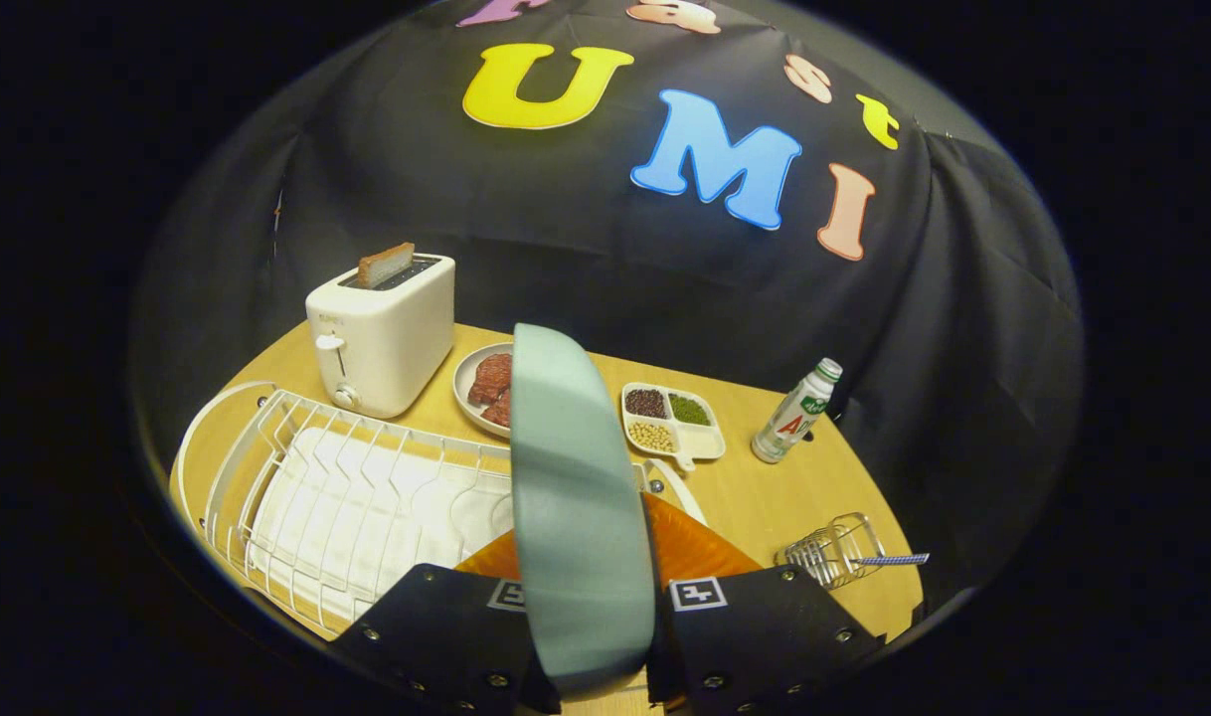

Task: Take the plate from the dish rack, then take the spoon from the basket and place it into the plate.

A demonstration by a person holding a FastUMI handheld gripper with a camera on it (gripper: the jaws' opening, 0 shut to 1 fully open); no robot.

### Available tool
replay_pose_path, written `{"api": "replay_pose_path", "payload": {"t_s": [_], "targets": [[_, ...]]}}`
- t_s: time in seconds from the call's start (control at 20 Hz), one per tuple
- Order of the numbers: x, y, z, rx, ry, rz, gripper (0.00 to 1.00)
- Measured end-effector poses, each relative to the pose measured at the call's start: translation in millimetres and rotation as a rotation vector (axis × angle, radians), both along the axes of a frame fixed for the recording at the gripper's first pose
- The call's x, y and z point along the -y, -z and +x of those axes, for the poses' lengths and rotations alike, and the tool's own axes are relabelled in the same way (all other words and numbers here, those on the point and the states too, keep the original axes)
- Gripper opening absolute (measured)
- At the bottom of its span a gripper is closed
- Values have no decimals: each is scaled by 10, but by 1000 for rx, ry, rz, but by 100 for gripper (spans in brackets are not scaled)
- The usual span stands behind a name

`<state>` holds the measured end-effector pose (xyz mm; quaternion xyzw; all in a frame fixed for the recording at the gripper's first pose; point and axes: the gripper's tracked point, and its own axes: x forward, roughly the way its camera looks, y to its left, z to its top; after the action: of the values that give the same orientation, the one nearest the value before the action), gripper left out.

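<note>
The gripper (588, 636) is clamped on the plate (576, 497), one finger pressing each face, so that the pale grey-green plate stands on edge between the two fingers and rises well ahead of them. Each finger carries a small square marker just beside the plate (one on either side). The plate is raised above the tabletop, with its near rim down between the fingers and its far rim reaching up in front of the booth's dark cloth wall.

Below and to the left of the plate lies the dish rack (337, 497), a white wire frame set over a white drip tray; its slots hold nothing. Beyond the rack stands a white toaster (382, 333) with a slice of toast (385, 265) upright in one slot. Just right of the toaster, partly hidden behind the plate's rim, sits a shallow bowl (466, 383) holding reddish-brown pieces of food.

To the right of the plate, a white divided dish (671, 422) holds dark, green and yellowish grains in separate compartments. Farther right stands a small bottle (796, 412), slightly tilted in this view, near the table's far edge.

Nearer the right finger lies the basket (832, 549), a small wire holder on its side. The spoon (892, 560) rests in it, its patterned handle projecting outward to the right (the bowl end is too small to make out).

All objects rest on a light wooden table (765, 492).
</note>
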<state>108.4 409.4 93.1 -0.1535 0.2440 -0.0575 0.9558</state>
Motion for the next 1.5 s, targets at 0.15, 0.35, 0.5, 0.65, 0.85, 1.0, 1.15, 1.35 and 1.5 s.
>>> {"api": "replay_pose_path", "payload": {"t_s": [0.15,0.35,0.5,0.65,0.85,1.0,1.15,1.35,1.5], "targets": [[17,-171,-108,26,-4,-29,33],[162,-382,-379,57,32,-11,33],[363,-535,-647,76,73,-16,33],[546,-597,-935,84,103,3,33],[743,-534,-1372,67,125,3,33],[869,-373,-1697,35,137,17,33],[946,-167,-1961,-2,144,50,33],[991,66,-2164,-48,131,71,33],[992,252,-2254,-79,115,99,33]]}}
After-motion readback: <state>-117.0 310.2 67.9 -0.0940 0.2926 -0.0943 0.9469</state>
